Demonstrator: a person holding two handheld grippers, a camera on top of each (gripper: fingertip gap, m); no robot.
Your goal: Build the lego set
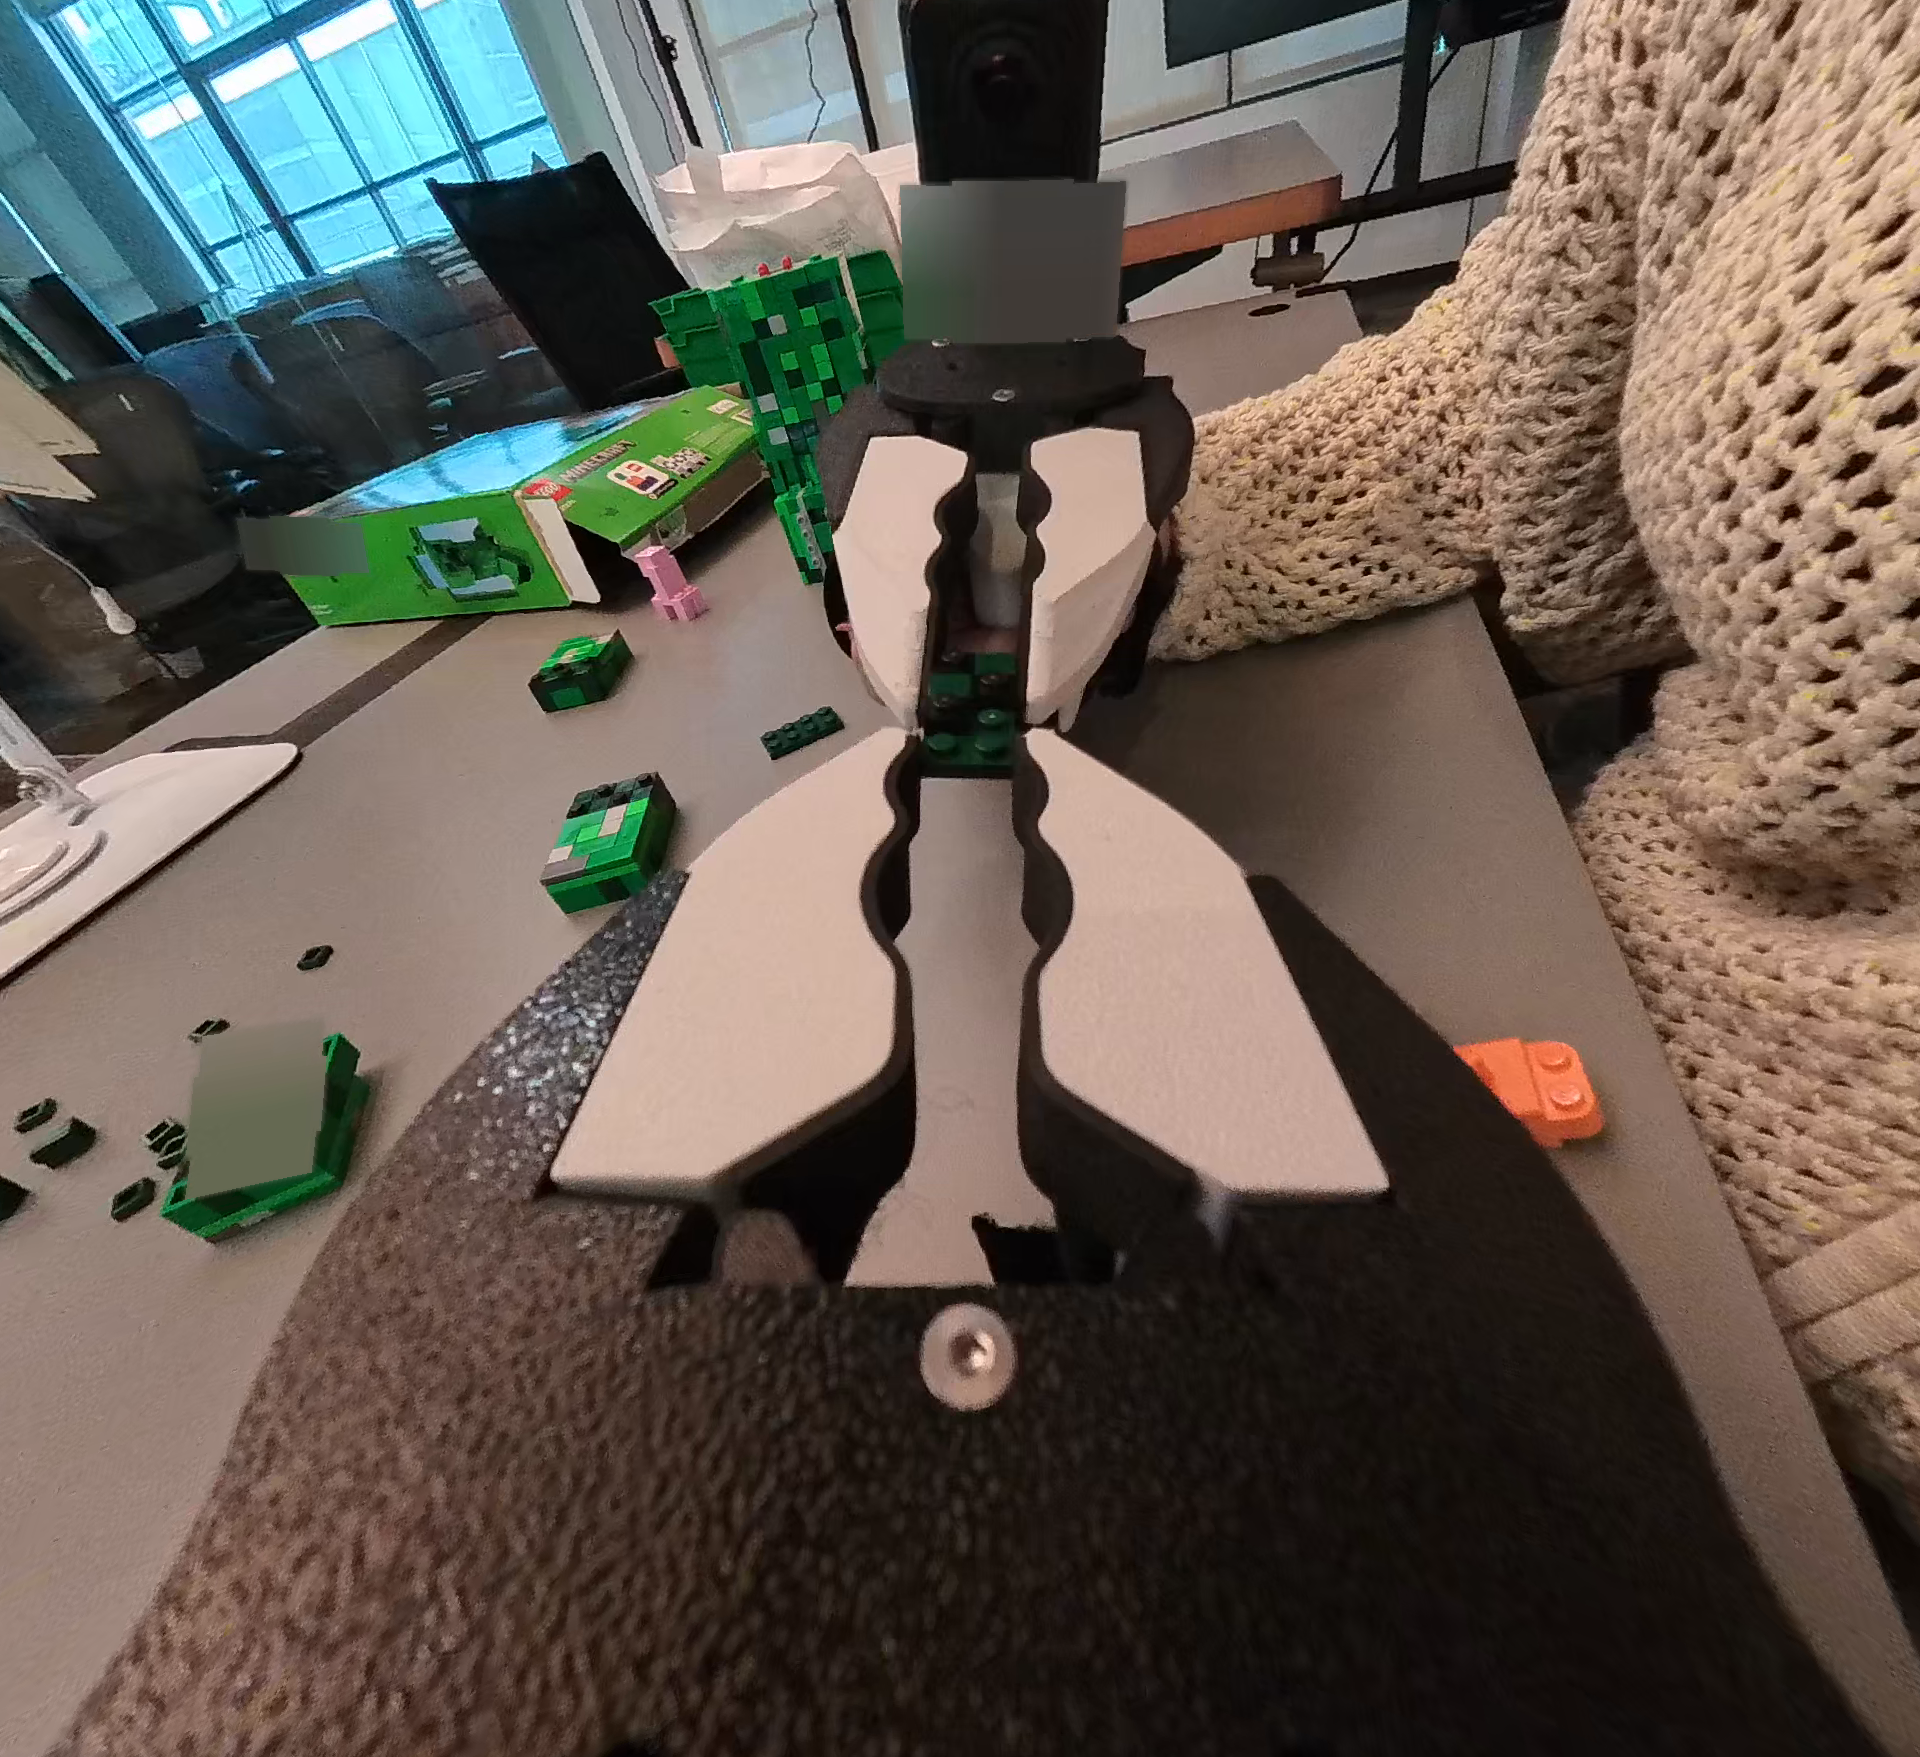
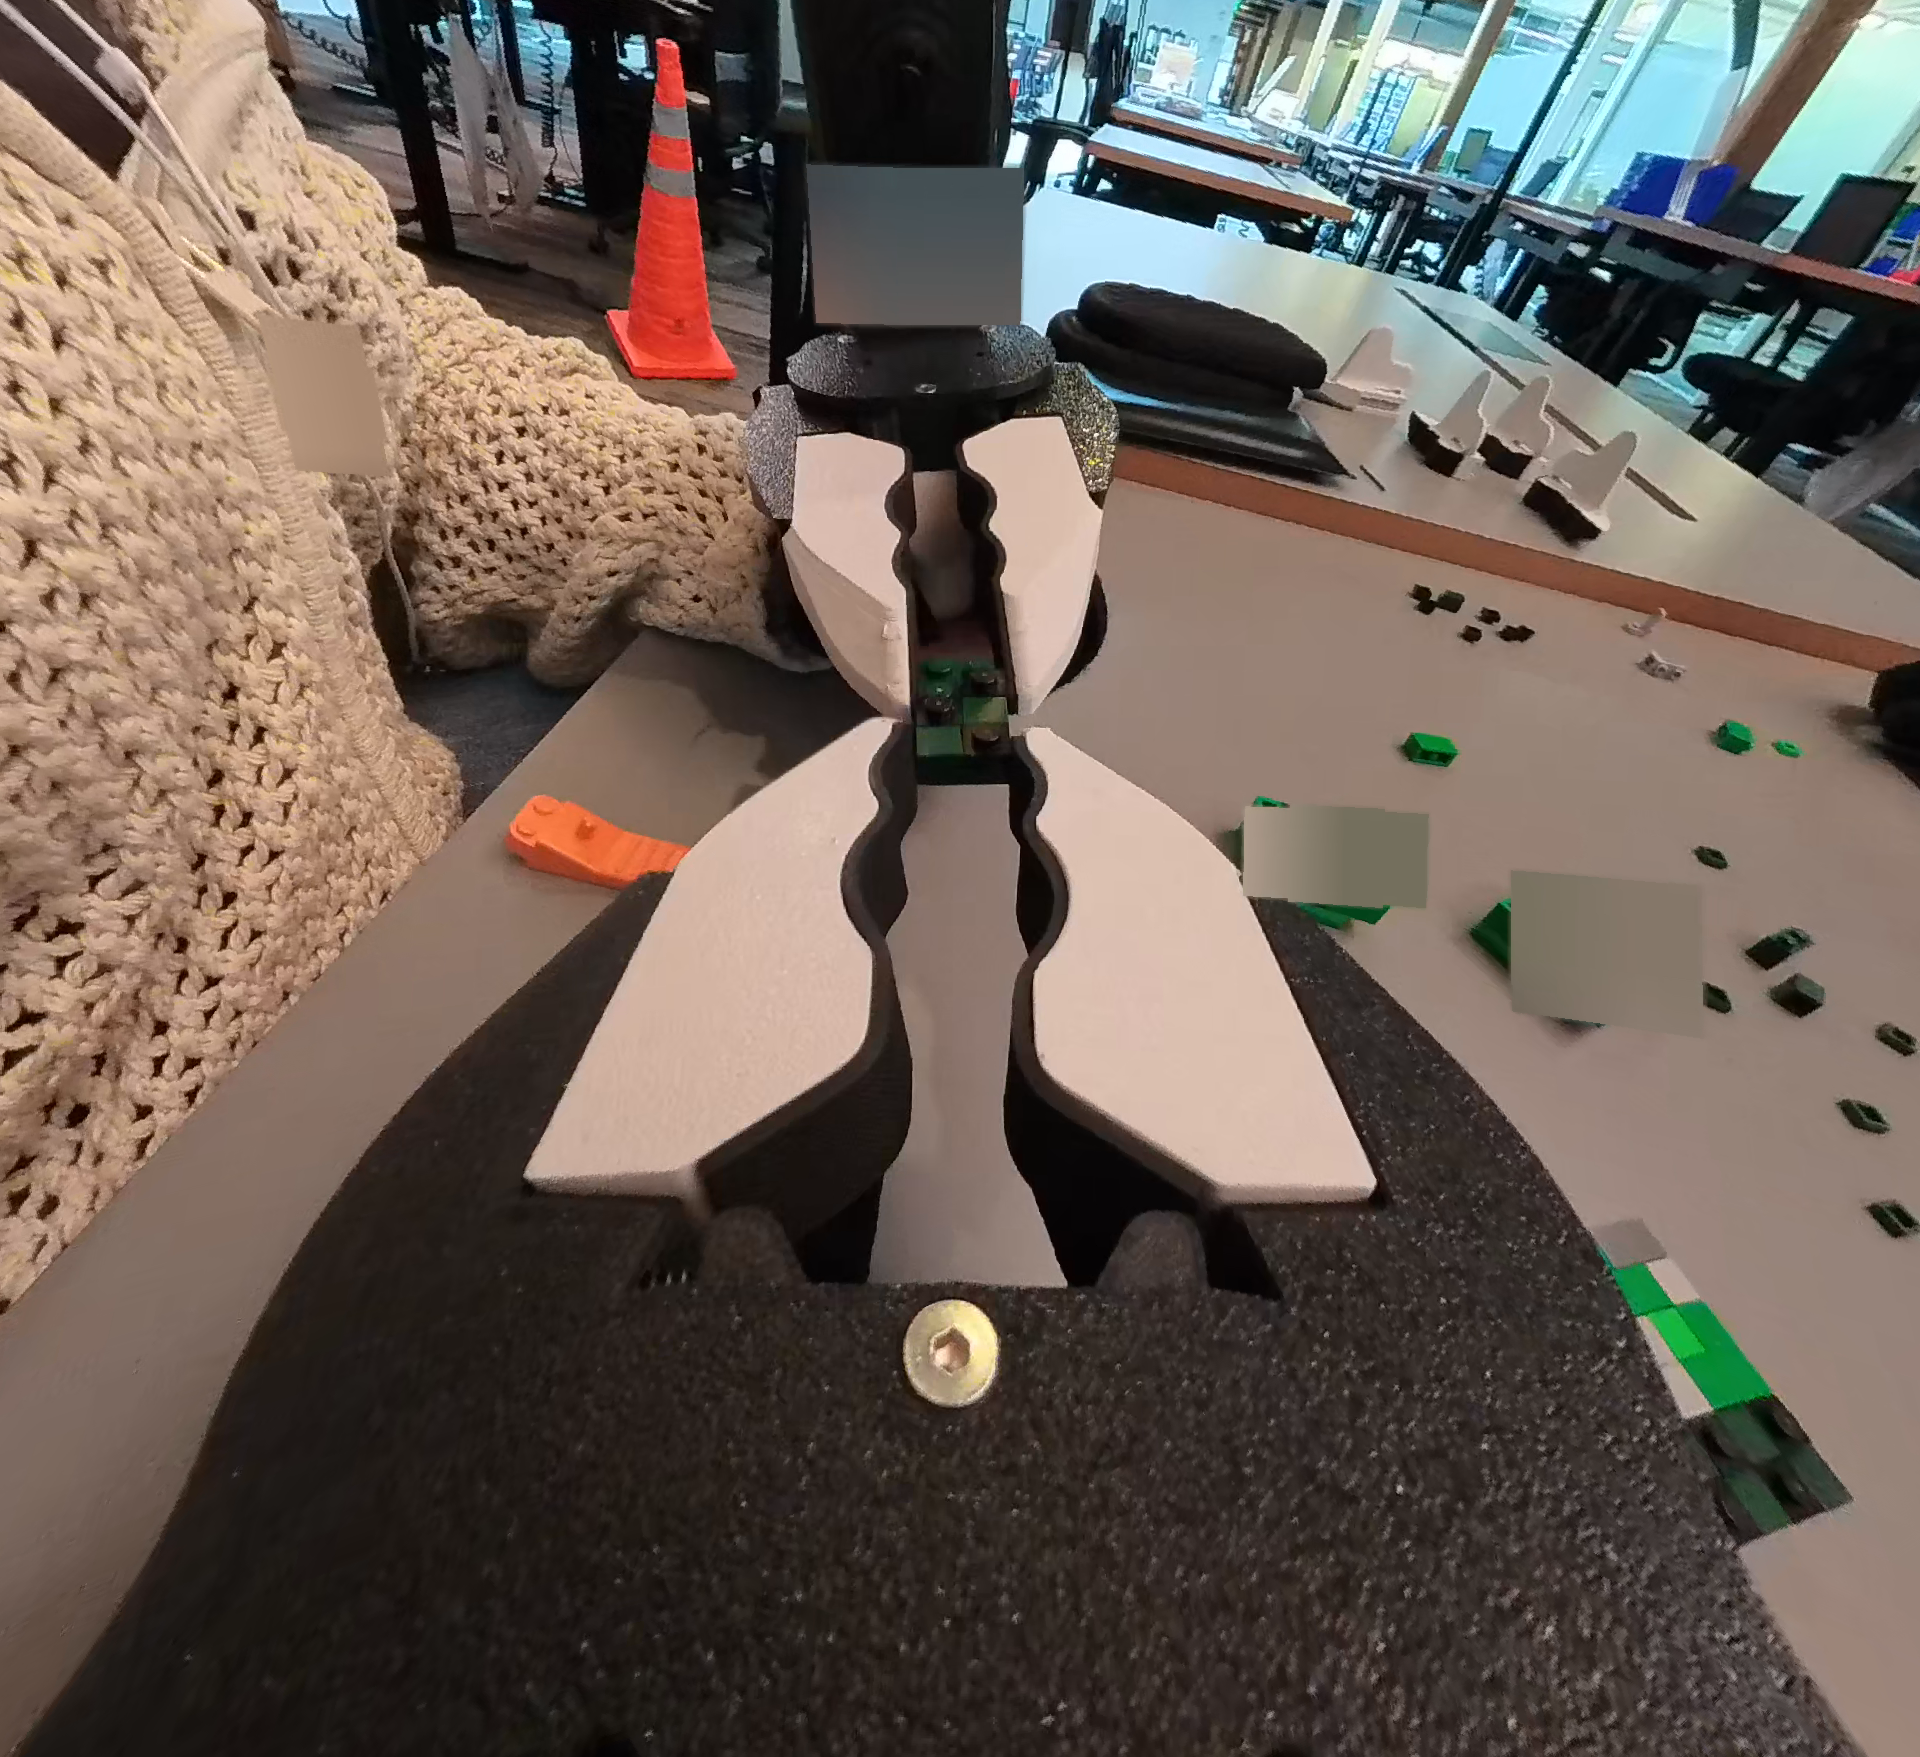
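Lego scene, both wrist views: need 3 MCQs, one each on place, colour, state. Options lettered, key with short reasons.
1. Where does the orange brick separator lie?
A. On the table near the sleeve
B. Inside the box
C. On the tall green figure

2. What colour is the small figure beside the open box?
A. Blue
B. Pink
C. Yellow

3. What are the left gripper and right gripper doing?
A. Both open and apart
B. Only one holds something
C. Both shut on the same small green assembly

Key: A, it rests on the grey table by the knit sleeve; B, it is pink; C, the two pairs of tips meet around the studded green piece.
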